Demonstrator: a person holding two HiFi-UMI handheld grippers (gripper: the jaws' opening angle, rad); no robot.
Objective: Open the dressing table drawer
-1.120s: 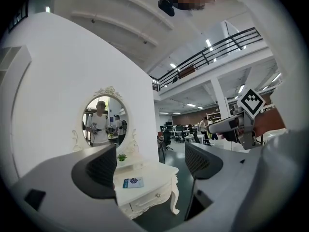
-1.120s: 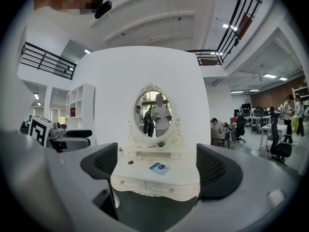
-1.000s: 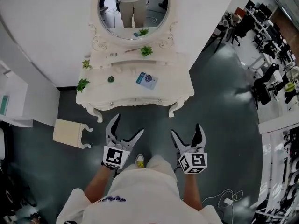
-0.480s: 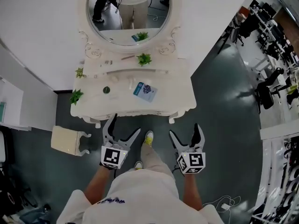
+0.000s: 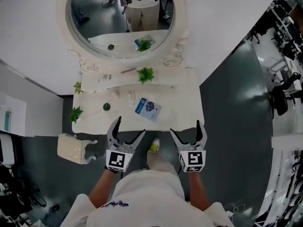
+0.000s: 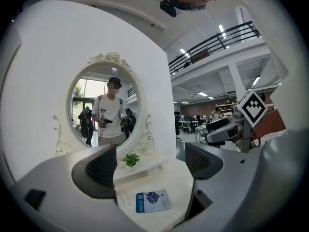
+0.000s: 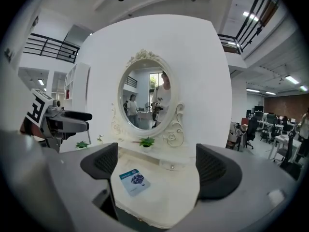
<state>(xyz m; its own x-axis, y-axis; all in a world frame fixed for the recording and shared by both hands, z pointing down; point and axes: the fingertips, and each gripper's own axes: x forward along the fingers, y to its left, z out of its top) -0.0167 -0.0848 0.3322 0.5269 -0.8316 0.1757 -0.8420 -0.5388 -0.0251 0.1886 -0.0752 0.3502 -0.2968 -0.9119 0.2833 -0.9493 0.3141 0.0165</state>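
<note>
The cream dressing table stands against the white wall under an oval mirror. From above its drawer front is hidden below the tabletop's front edge. My left gripper is open, its tips over the table's front edge with nothing between them. My right gripper is open too, level with it at the same edge. In the left gripper view the left gripper frames the tabletop. The right gripper looks across the tabletop at a small knob on the raised back shelf.
A blue packet lies mid-table, just beyond the left gripper. Small green plants and a dark round item sit on the table. A cream stool stands at the left. My shoe is at the table's foot.
I have stepped closer: the table has come toward me and both open grippers now reach its front edge. Neither gripper has taken hold of anything.
</note>
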